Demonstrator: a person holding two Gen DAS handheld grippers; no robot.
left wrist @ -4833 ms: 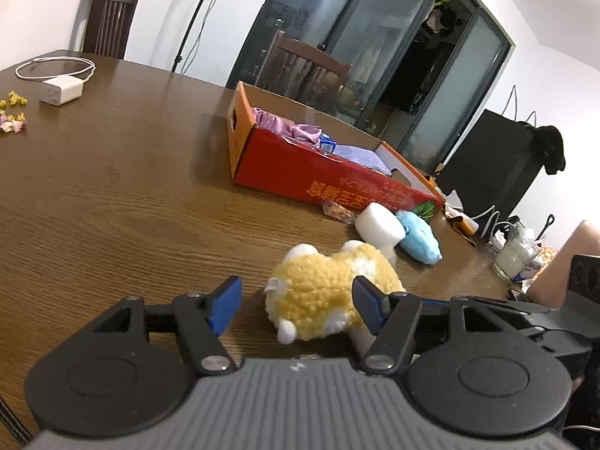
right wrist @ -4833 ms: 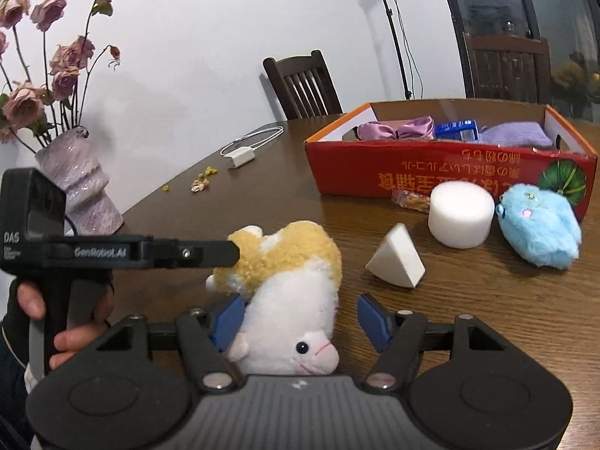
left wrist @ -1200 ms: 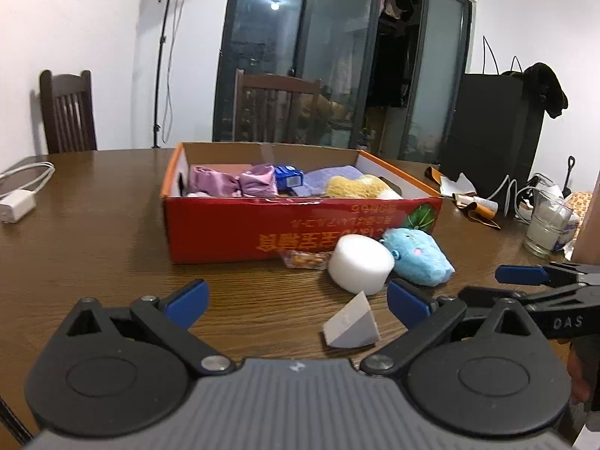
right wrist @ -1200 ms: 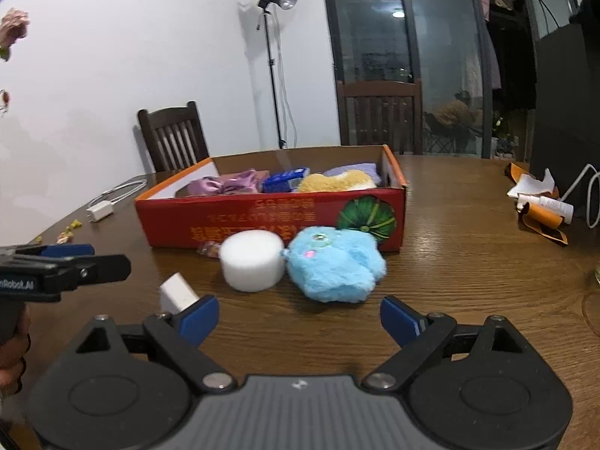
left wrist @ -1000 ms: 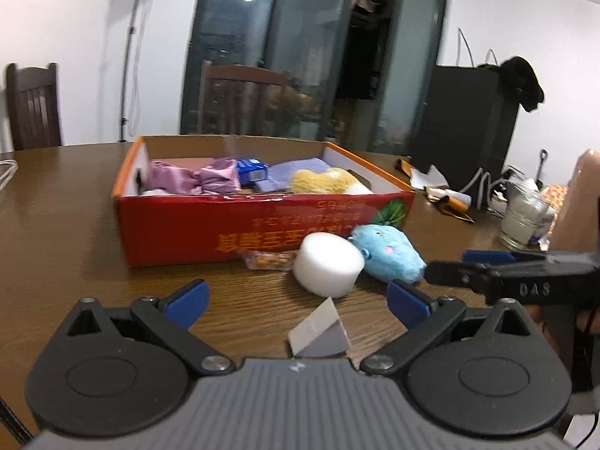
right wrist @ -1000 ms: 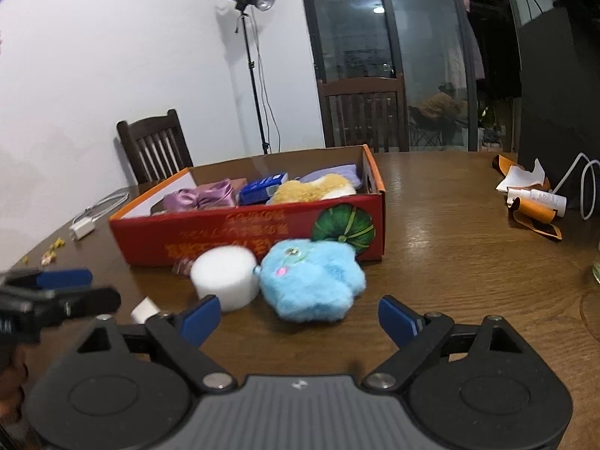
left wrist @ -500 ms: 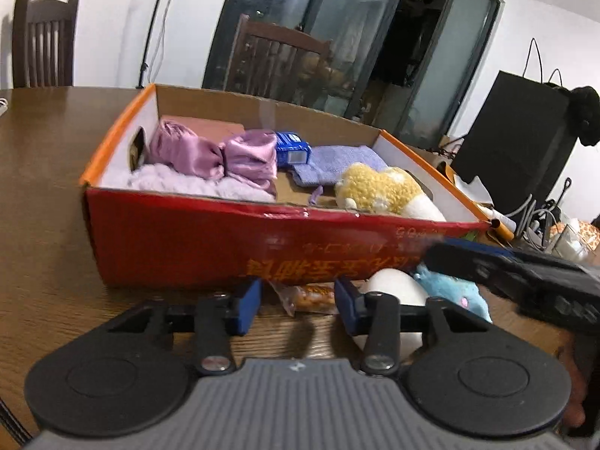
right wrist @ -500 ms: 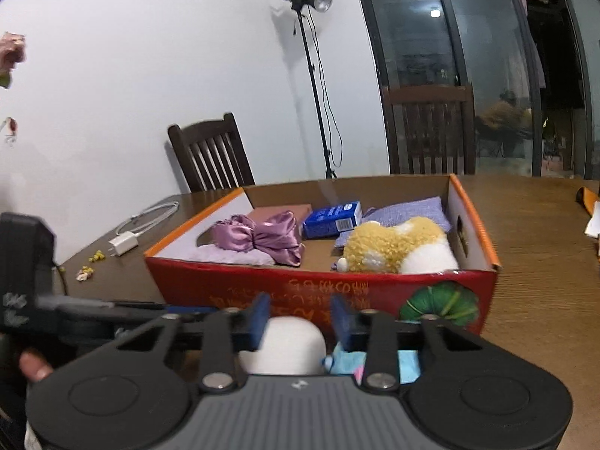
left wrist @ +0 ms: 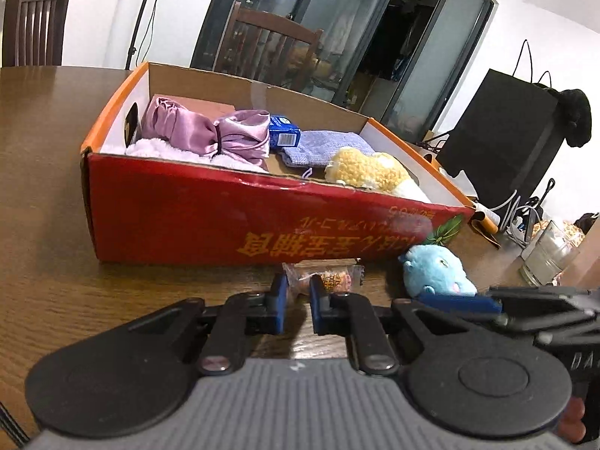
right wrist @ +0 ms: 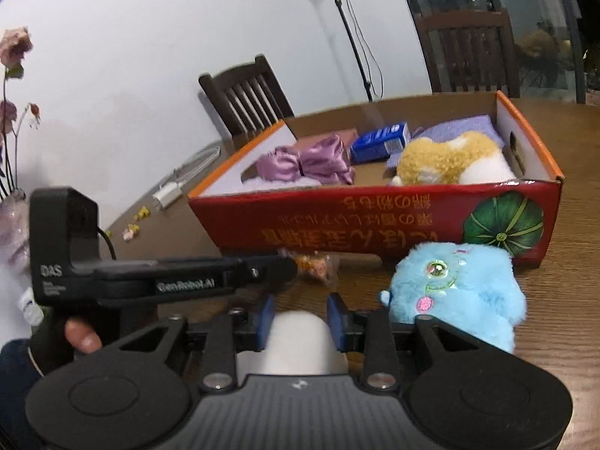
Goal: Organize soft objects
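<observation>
A red cardboard box (left wrist: 232,213) holds a purple satin bow (left wrist: 210,131), a lilac cloth (left wrist: 322,146), a blue carton (left wrist: 285,131) and a yellow plush (left wrist: 367,170). My right gripper (right wrist: 299,317) is shut on a white round sponge (right wrist: 298,341) in front of the box (right wrist: 393,221). A blue plush (right wrist: 453,292) lies beside it, also in the left wrist view (left wrist: 435,275). My left gripper (left wrist: 298,300) is nearly shut; nothing shows between its pads. The triangular sponge is hidden.
A snack wrapper (left wrist: 330,277) lies against the box front. A glass (left wrist: 547,258), cables and an orange item sit at the right. A charger with cable (right wrist: 168,191) and a vase with flowers (right wrist: 11,120) stand left. Chairs ring the wooden table (left wrist: 45,195).
Both grippers have closed from wide open. The right one has closed on the white round sponge. Both moved closer to the box; the triangular sponge has gone from view.
</observation>
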